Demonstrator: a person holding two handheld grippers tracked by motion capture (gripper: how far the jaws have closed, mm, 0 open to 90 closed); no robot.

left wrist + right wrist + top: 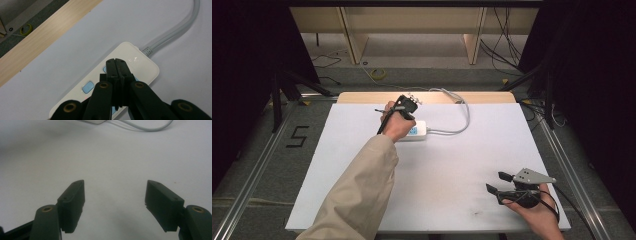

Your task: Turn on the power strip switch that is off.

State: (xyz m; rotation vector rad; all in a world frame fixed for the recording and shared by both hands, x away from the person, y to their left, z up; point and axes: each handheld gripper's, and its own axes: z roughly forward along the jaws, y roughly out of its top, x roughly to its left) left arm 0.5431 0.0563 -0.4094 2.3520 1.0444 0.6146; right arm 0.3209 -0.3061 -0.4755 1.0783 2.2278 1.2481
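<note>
Closed left gripper poised over a white power strip, right gripper idle and wide open.

The power strip (120,75) lies at the upper middle of the high view on the white table (447,170), its grey cable (462,120) looping off to the right. The left gripper (117,65) hangs right over its pale blue switches (88,87), jaws pressed together with nothing between them. The right gripper (498,183) rests at the lower right, well apart, jaws spread wide over bare tabletop.
</note>
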